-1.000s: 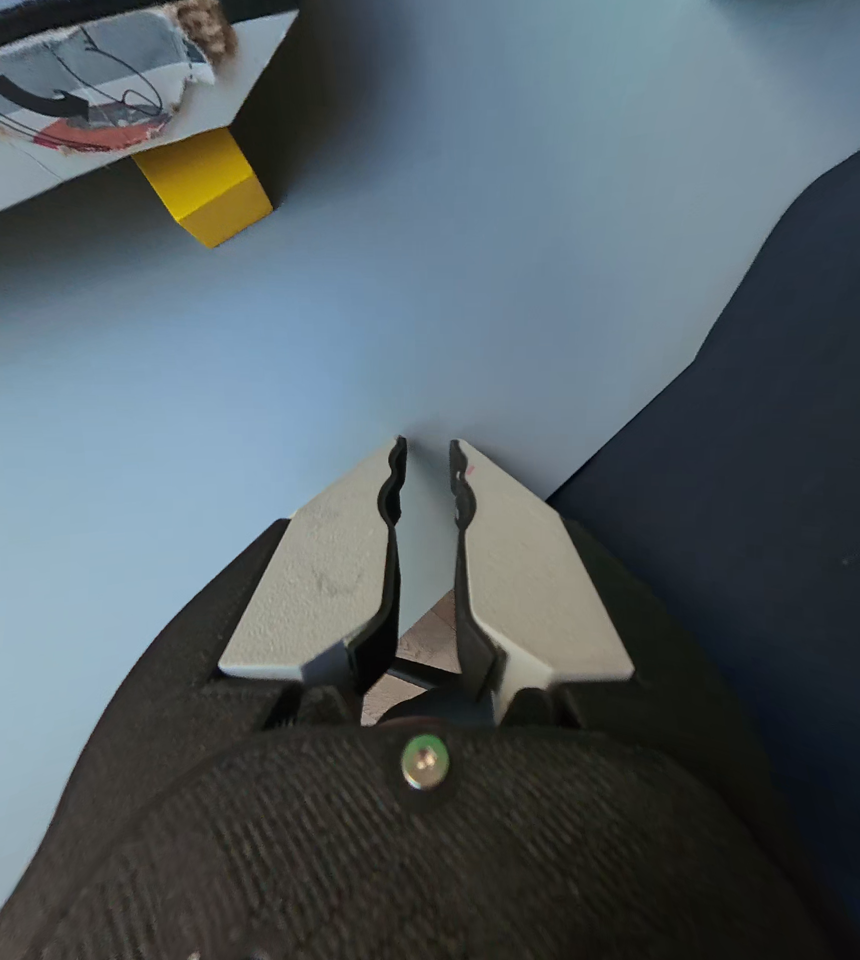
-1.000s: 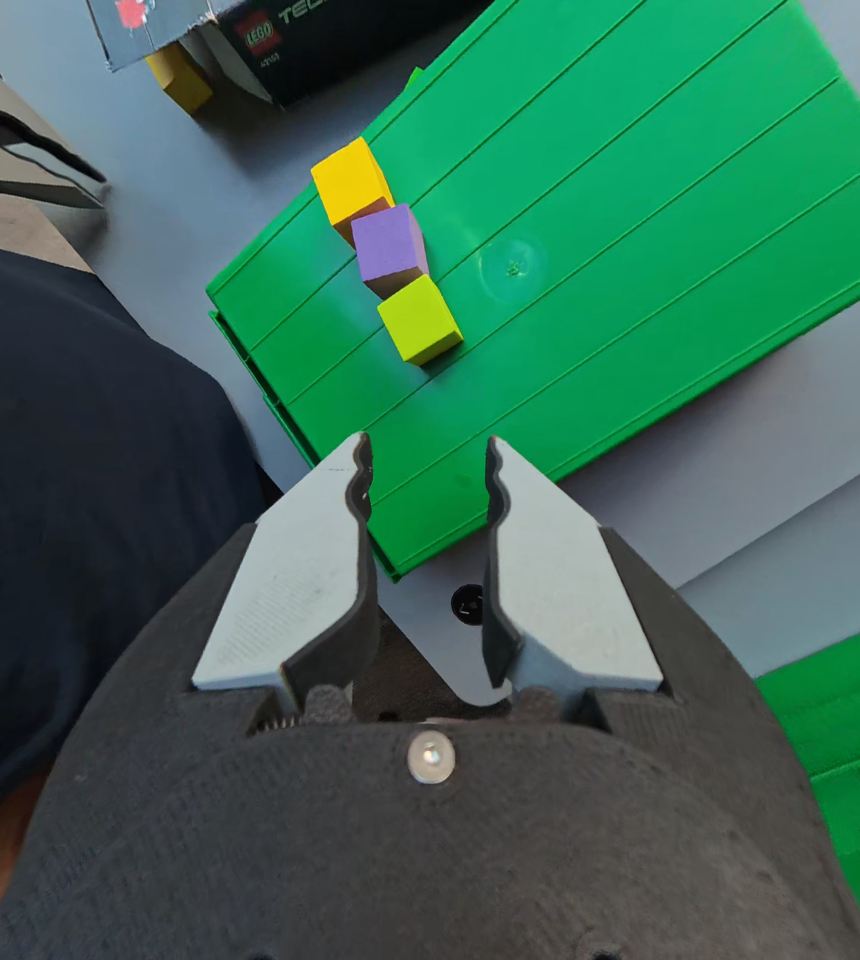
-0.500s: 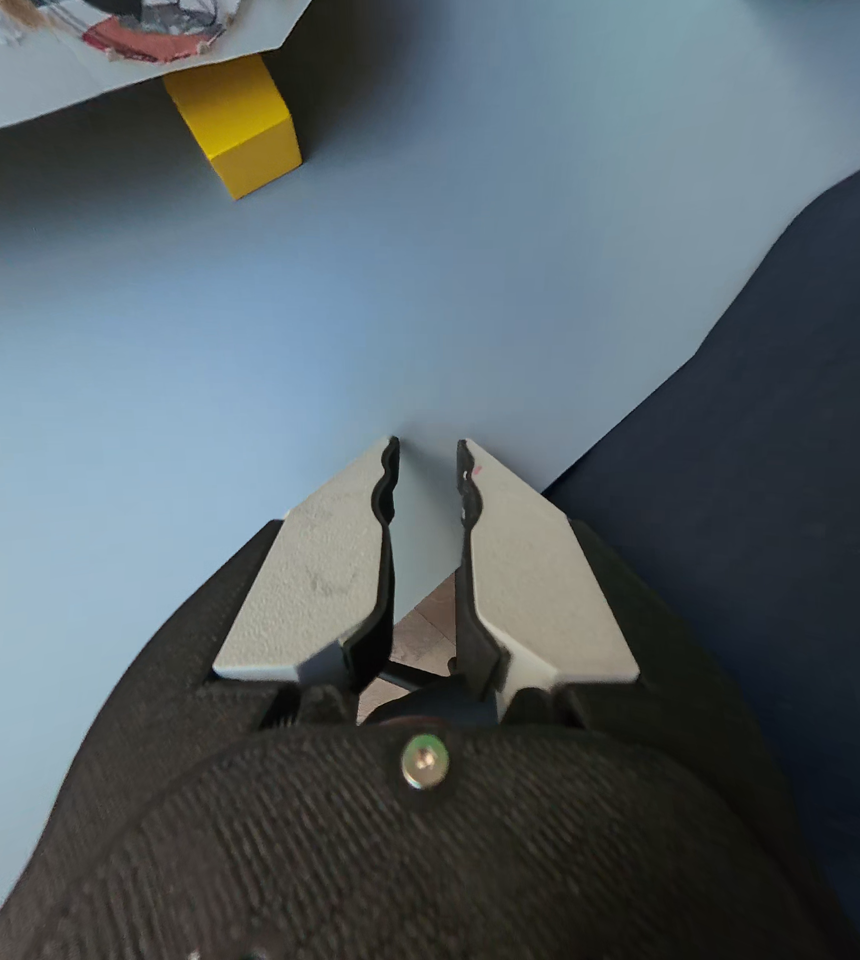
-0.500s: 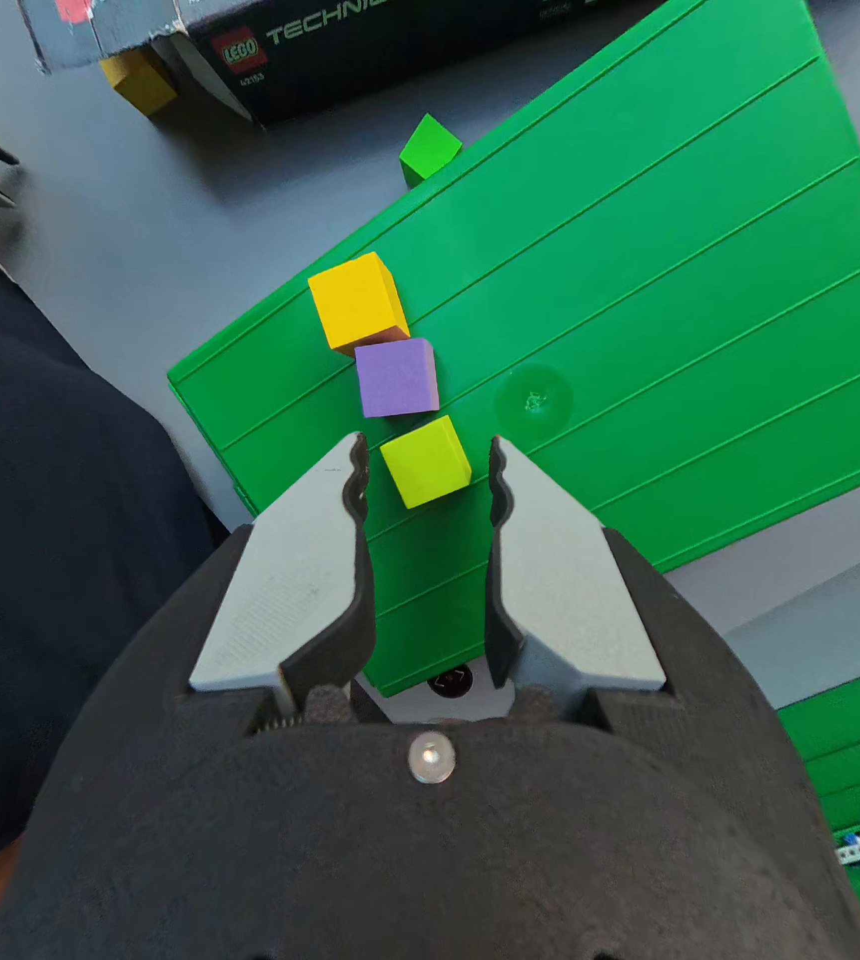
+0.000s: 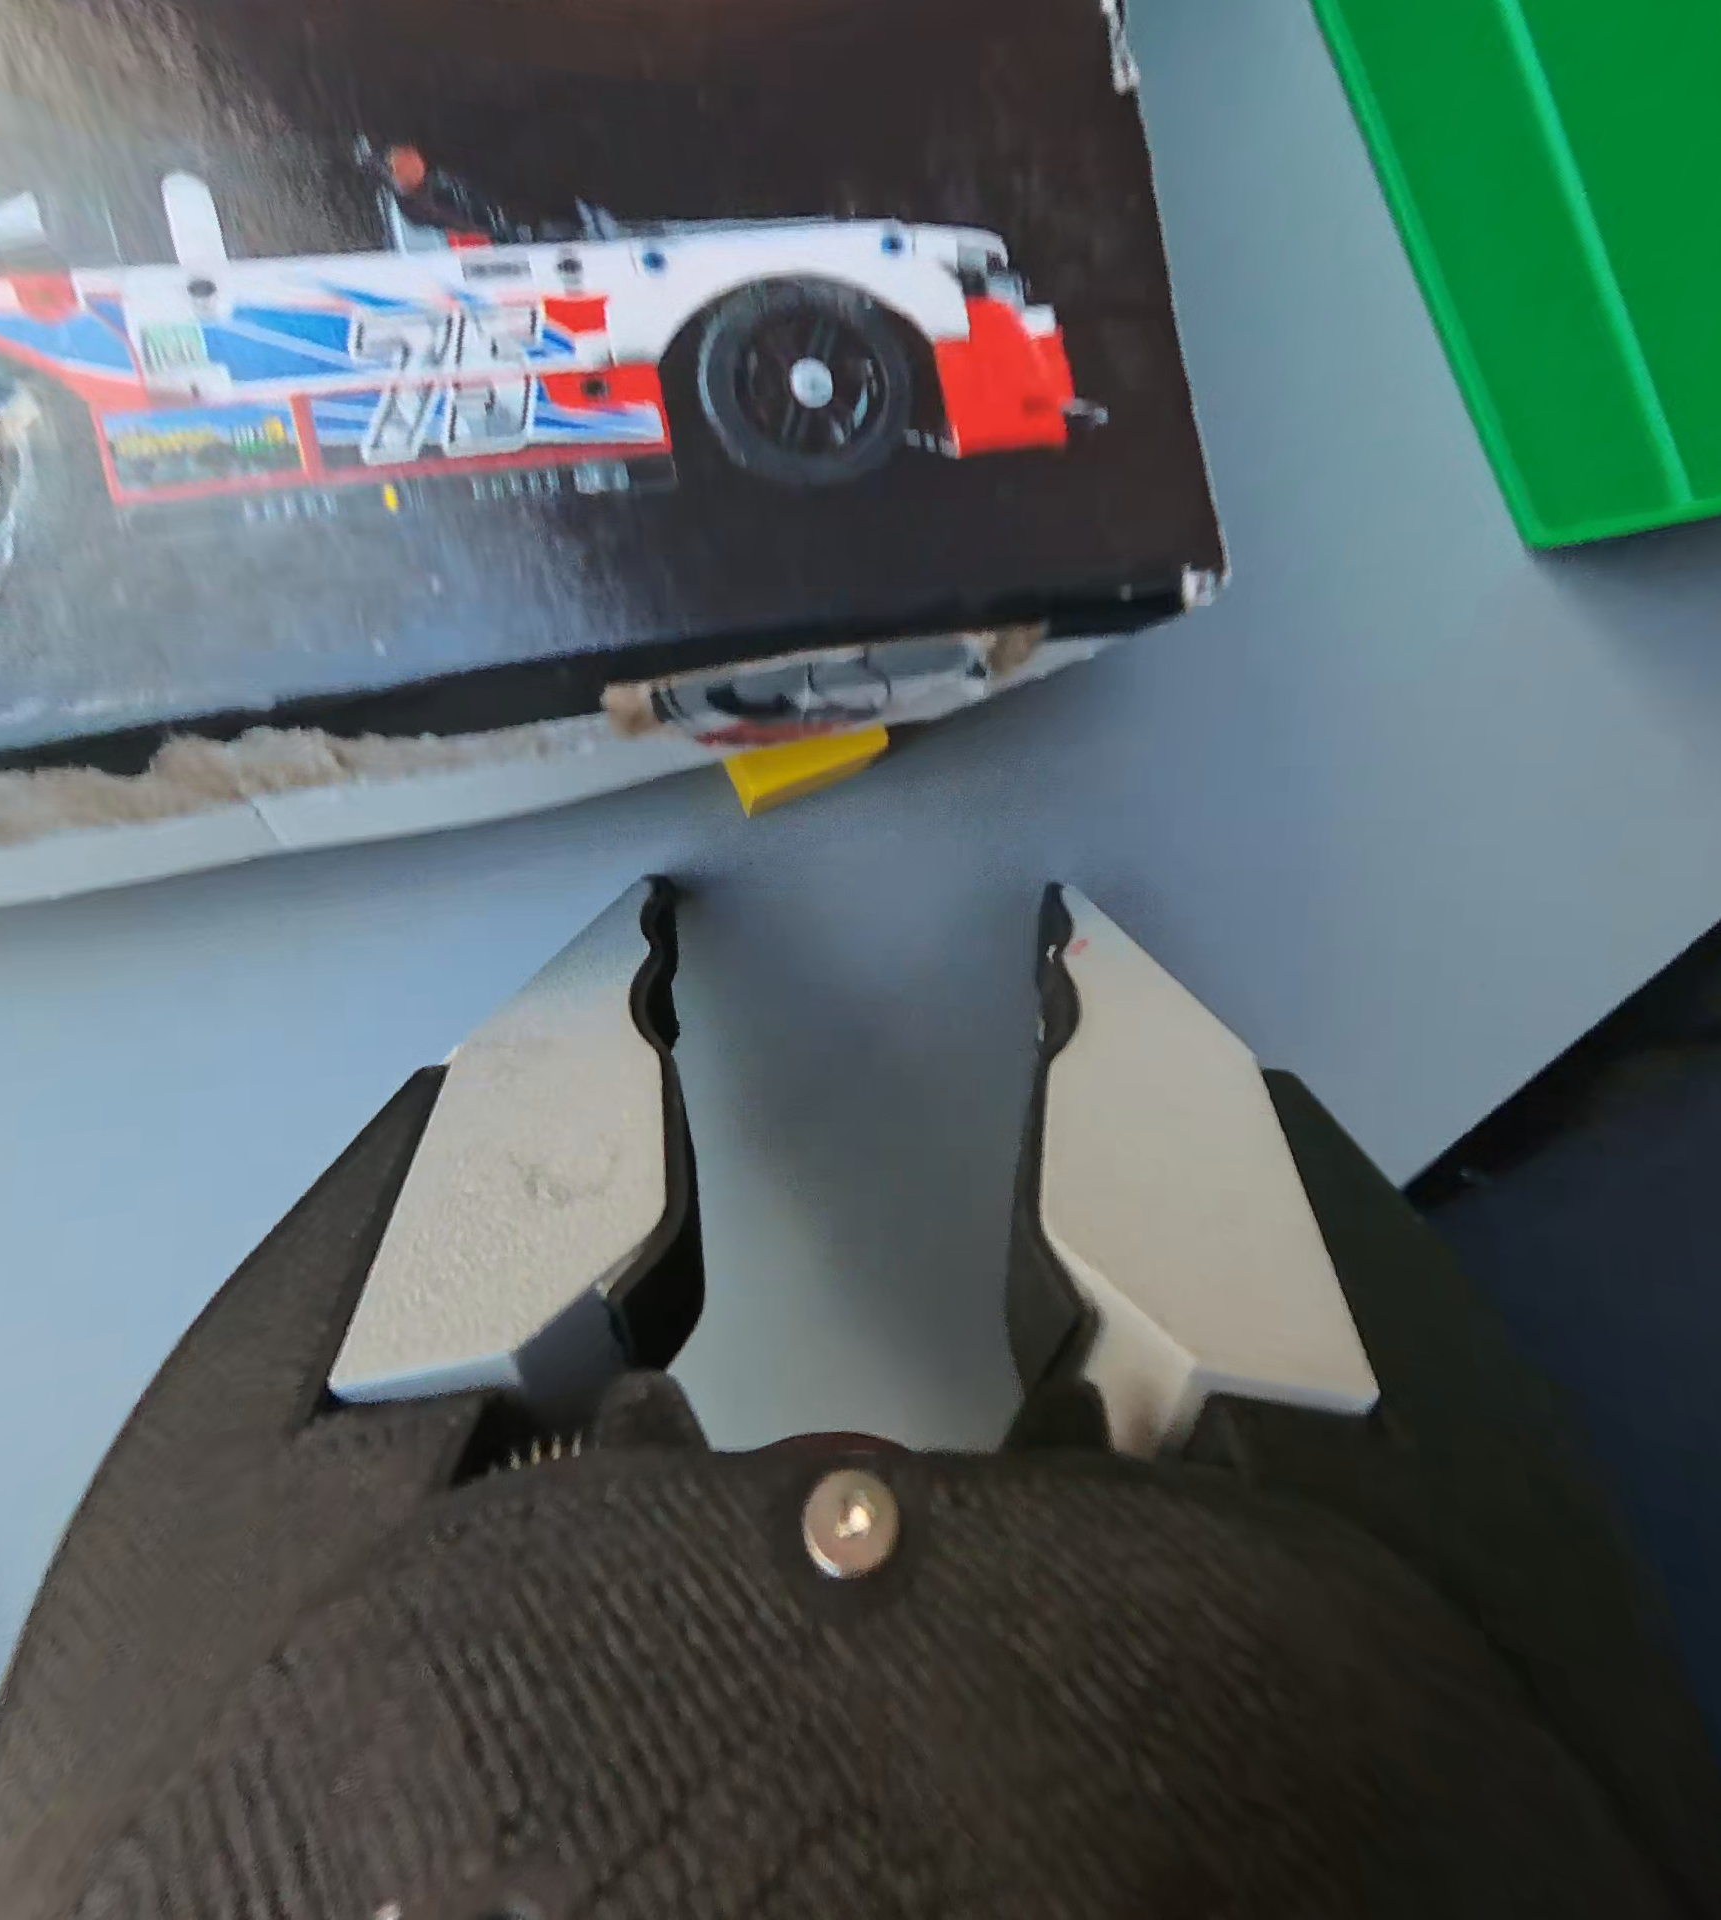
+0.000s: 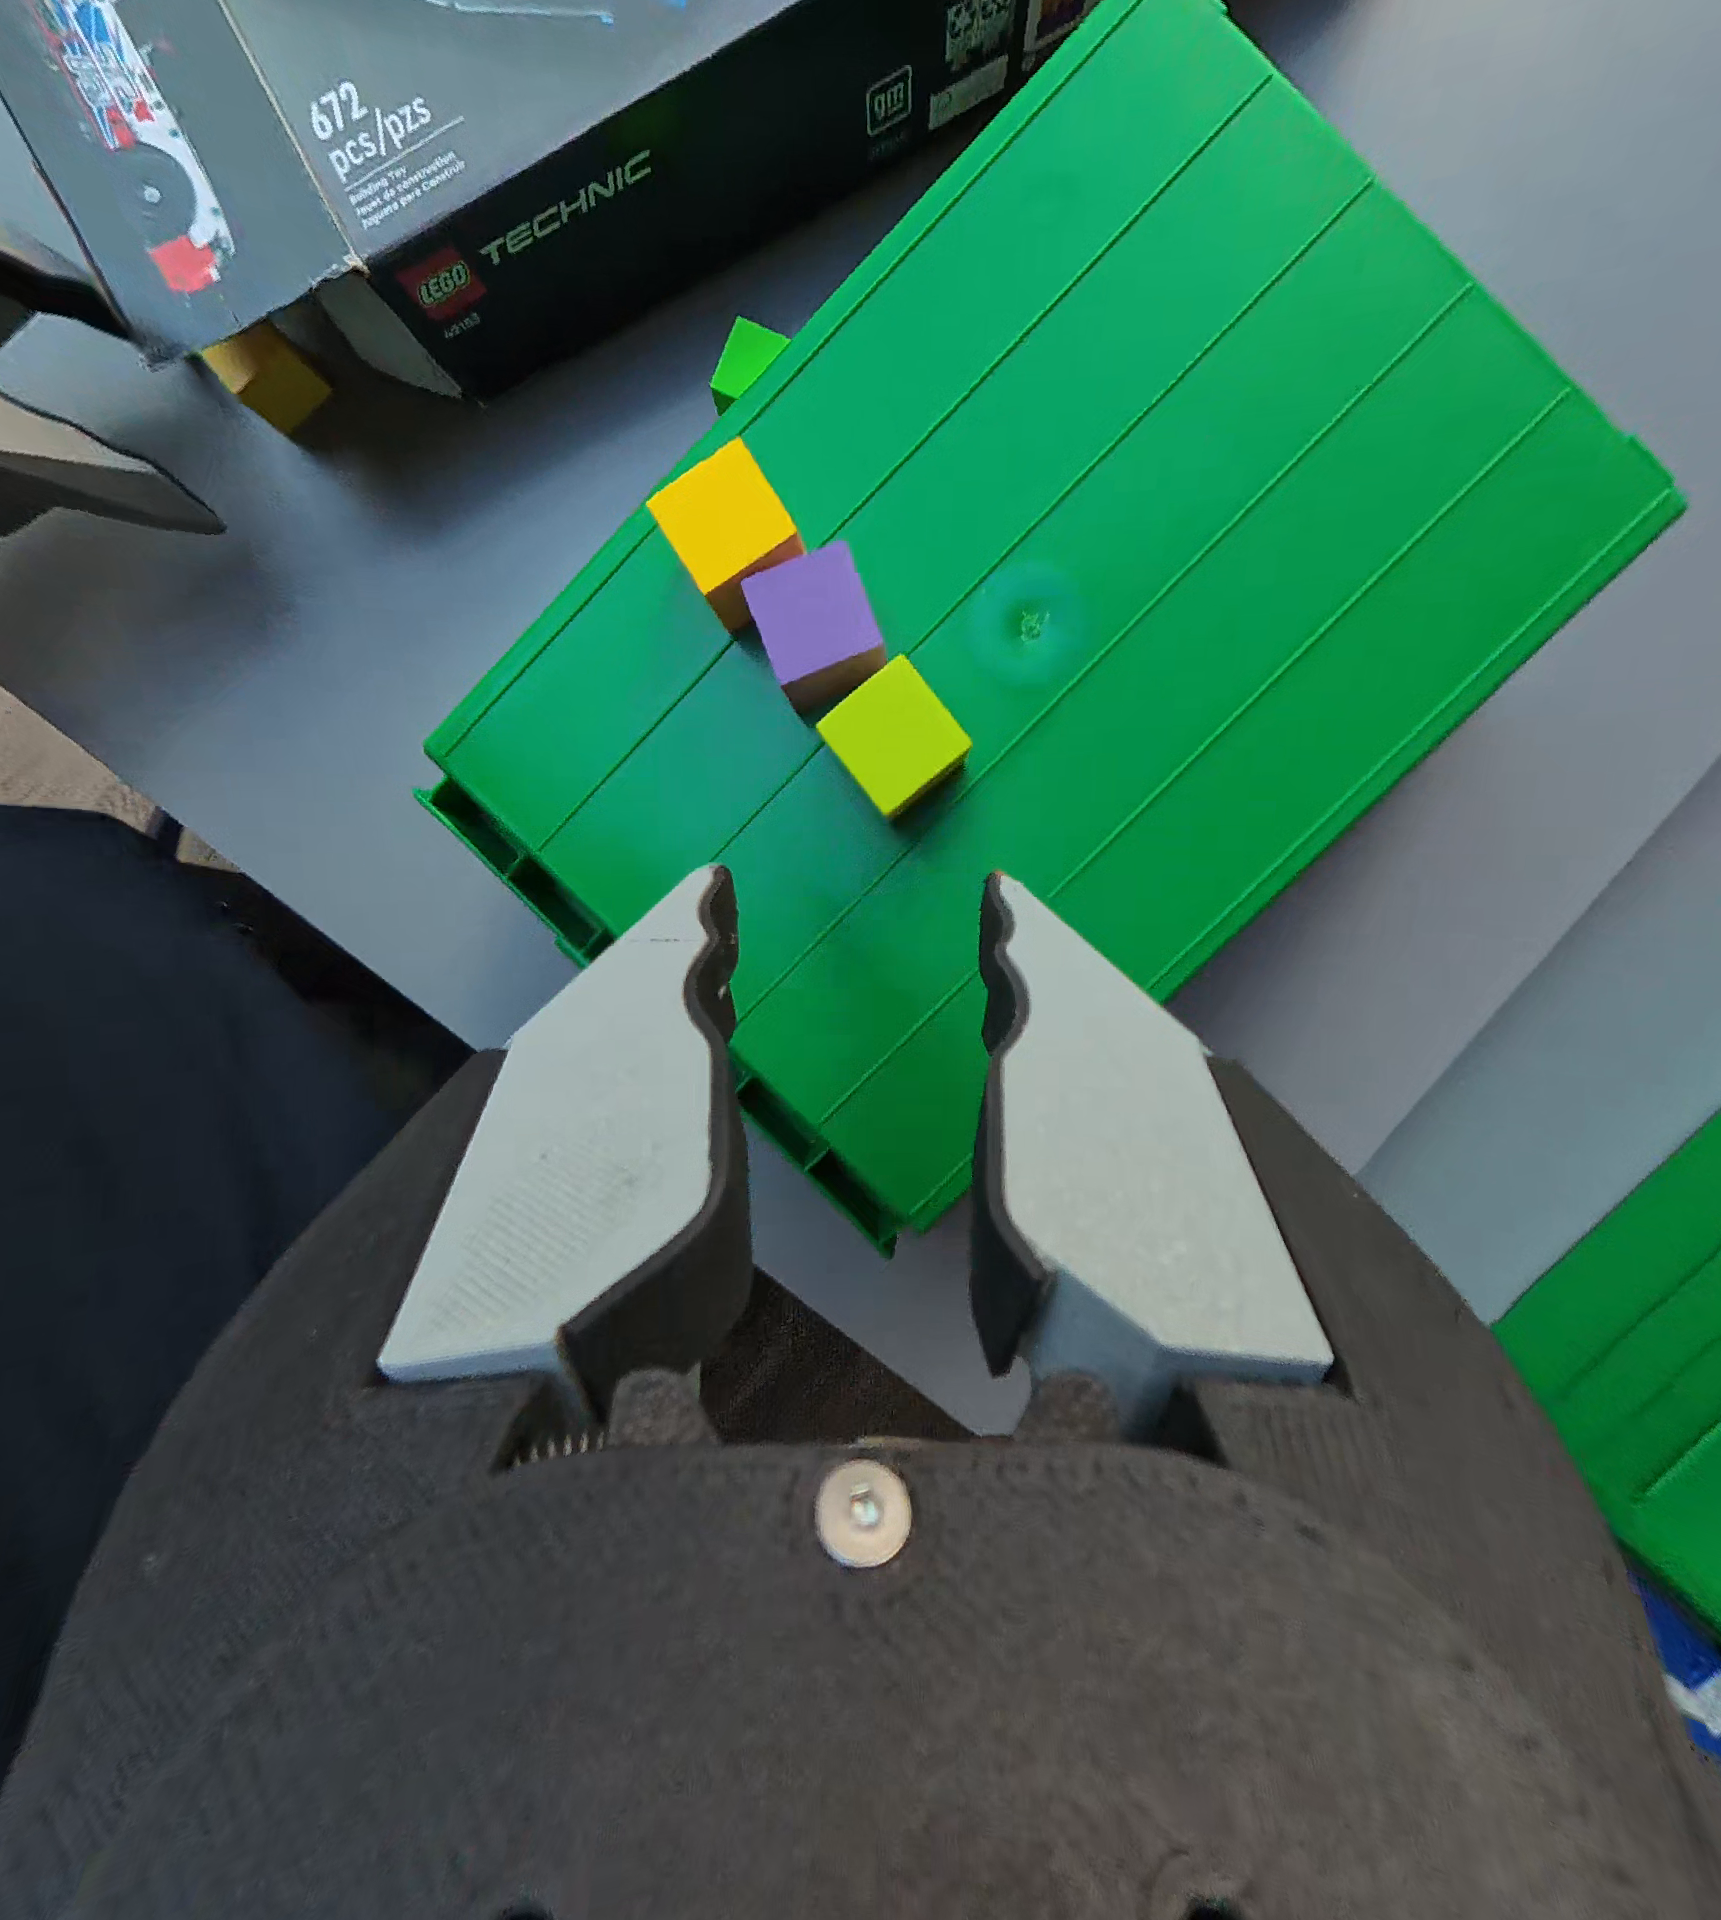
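**user_a:** Left wrist view first: the left claw is spread wide with nothing in it, just bare grey tabletop between the fingers. Using the cardboard box with the race car picture as my landmark: it lies right ahead of the claw, and its torn flap hangs out over a yellow cube, so only a sliver of the cube pokes out from under the flap edge. The cube is near the claw tips but not touching. That overhanging flap is what's in the way.

**user_b:** Yep. To the right of the box there's a corner of a green tray, well apart from the cube. Dark blue cloth covers the tabletop edge on the claw's right.

**user_a:** And the right wrist view?

**user_b:** Right claw is also open and empty, hovering over the near part of the upturned green tray. Three cubes sit in a row on it, all on the side toward the box: an orange-yellow cube nearest the box, then a purple cube touching it, then a lime cube closest to the claw, ahead of its tips and clear of them. A small green cube sits on the tabletop between box and tray. You can see the yellow cube from here too, tucked under the box's flap. The left claw's fingers sit just left of the box.
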`<state>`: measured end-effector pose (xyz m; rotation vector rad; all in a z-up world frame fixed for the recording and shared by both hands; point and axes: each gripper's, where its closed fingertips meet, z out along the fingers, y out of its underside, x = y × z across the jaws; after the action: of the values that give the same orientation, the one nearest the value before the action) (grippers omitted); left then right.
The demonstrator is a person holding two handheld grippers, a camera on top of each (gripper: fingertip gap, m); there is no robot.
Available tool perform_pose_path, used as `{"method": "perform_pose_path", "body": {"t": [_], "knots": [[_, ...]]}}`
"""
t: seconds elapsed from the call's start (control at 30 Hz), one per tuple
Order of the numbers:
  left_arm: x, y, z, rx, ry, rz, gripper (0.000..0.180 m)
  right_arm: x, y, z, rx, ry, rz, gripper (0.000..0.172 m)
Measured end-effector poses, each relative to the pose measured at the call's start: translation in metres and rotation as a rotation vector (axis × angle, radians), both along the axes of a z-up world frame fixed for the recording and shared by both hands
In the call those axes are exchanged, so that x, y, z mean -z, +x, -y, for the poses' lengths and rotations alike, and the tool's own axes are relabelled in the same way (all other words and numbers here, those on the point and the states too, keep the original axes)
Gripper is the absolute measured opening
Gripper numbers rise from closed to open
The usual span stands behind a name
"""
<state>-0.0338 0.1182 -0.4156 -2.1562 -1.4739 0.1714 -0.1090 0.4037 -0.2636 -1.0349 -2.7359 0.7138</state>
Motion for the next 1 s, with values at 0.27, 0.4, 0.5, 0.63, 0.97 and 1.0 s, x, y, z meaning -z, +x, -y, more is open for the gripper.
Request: {"method": "perform_pose_path", "body": {"t": [0.27, 0.4, 0.5, 0.63, 0.97, 1.0], "knots": [[0.004, -0.037, 0.005, -0.083, -0.075, -0.113, 0.032, -0.012, -0.001, -0.024, 0.016, -0.014, -0.025, 0.044], [0.005, -0.022, 0.008, -0.073, -0.085, -0.1, 0.028, -0.009, -0.029, -0.03, -0.025, -0.042, -0.036, 0.043], [0.005, 0.002, 0.011, -0.044, -0.123, -0.107, 0.027, -0.008, -0.053, -0.035, -0.073, -0.087, -0.047, 0.042], [0.004, 0.043, 0.003, -0.076, -0.145, -0.025, 0.027, -0.001, -0.08, -0.048, -0.136, -0.162, -0.038, 0.041], [-0.068, 0.04, -0.089, -0.114, -0.203, -0.054, 0.027, 0.028, -0.109, -0.092, -0.273, -0.297, 0.06, 0.039], [-0.082, 0.024, -0.098, -0.105, -0.209, -0.095, 0.027, 0.029, -0.11, -0.095, -0.279, -0.311, 0.066, 0.039]]}}
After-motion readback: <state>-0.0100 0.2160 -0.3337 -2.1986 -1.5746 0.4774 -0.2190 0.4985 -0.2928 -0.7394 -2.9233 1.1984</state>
